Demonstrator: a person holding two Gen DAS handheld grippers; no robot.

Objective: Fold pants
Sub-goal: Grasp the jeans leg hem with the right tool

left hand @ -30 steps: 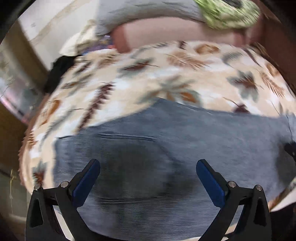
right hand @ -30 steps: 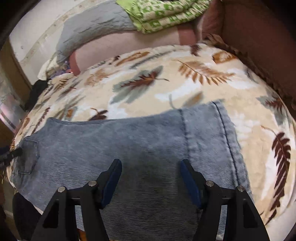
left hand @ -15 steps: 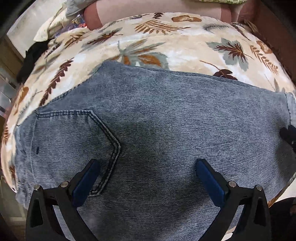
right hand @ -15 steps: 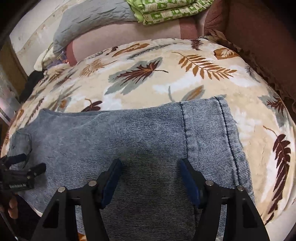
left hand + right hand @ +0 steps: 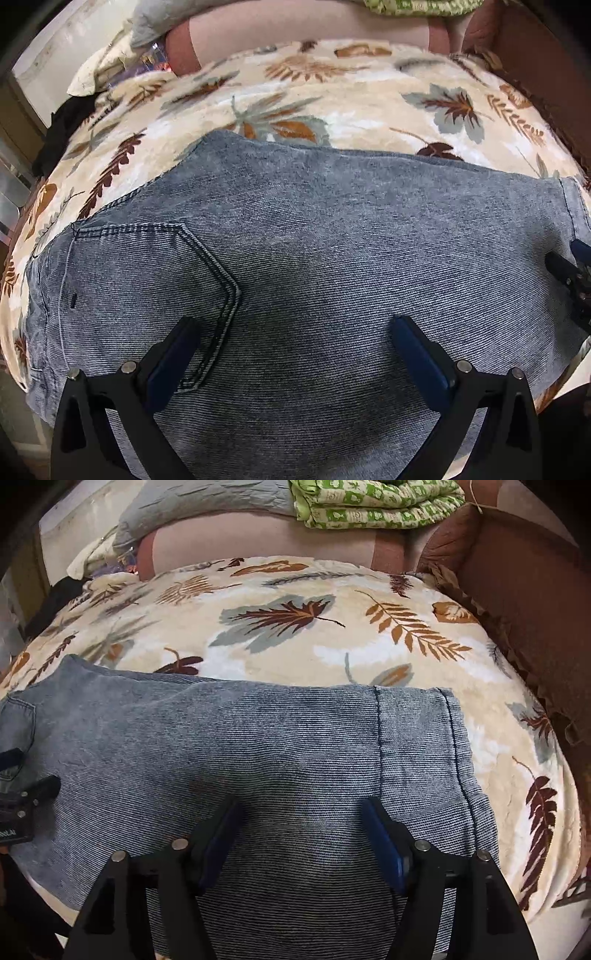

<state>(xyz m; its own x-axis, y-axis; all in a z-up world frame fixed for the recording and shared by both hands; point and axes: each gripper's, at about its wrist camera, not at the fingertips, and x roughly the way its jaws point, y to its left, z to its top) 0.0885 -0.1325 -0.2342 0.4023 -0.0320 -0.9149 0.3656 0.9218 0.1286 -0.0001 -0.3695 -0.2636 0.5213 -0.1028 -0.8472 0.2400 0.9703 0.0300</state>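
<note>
The left claw point(image 5: 293, 347) is spread wide over the pants point(image 5: 332, 258), pinching nothing, with the back pocket point(image 5: 147, 291) just by its left finger. The right claw point(image 5: 301, 832) is spread too, holding nothing, near the hem point(image 5: 424, 746). The pants lie flat along the near side of the leafy blanket point(image 5: 295, 627) on the bed.

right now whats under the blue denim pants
The blue denim pants lie flat on a cream fleece blanket with a leaf print, which shows around them on the far and right sides. What the blanket covers beneath the pants is hidden.
</note>
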